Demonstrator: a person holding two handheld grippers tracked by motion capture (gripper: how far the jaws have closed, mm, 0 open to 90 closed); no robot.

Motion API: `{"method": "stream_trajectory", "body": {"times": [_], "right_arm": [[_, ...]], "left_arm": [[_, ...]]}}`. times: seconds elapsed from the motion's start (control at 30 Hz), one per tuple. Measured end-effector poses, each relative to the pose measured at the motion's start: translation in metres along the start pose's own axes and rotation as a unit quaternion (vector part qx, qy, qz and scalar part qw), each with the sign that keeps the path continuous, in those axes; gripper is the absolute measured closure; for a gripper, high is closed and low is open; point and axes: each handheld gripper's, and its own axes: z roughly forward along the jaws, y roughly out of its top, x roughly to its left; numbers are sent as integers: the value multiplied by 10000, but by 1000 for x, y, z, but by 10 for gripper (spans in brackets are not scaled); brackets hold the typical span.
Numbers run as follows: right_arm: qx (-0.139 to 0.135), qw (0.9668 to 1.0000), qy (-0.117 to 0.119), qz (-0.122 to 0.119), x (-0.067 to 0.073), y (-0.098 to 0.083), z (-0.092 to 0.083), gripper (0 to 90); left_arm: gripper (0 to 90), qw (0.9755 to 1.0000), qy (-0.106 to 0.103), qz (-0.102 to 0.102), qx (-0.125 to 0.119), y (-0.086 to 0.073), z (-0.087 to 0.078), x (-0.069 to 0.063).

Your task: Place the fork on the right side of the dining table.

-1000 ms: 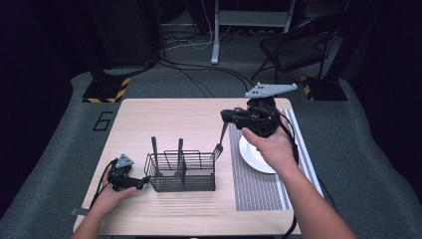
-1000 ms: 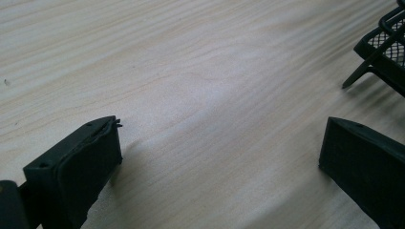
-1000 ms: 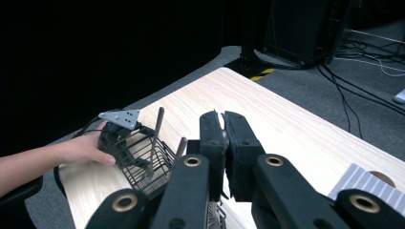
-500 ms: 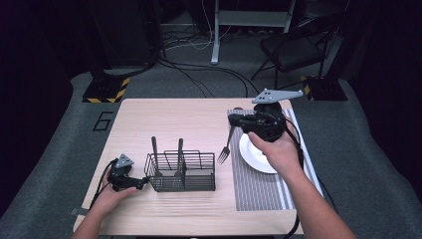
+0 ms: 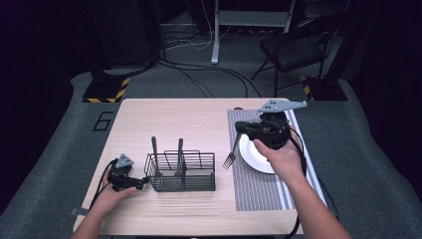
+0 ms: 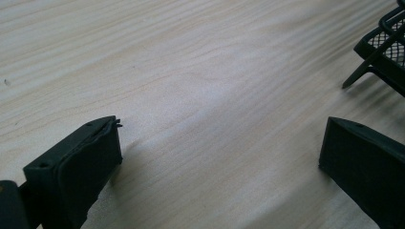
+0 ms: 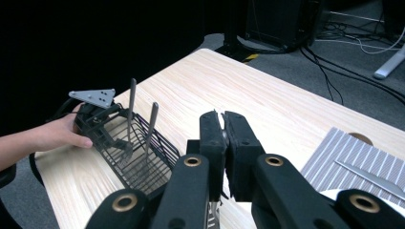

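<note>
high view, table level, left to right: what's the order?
left gripper → wire basket with two utensils standing in it → fork hanging from the right gripper → white plate on the striped placemat
</note>
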Motion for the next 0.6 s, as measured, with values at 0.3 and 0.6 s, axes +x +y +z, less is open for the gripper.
{"method": "stream_trajectory", "body": {"times": [0.3,0.6], "right_arm": [[19,9998,-200,-16,-4,-22,2,867],[39,9990,-432,93,-13,-45,5,867]], "left_arm": [[2,10000,0,1,0,0,0,0],[2,10000,16,13,5,0,0,0]]}}
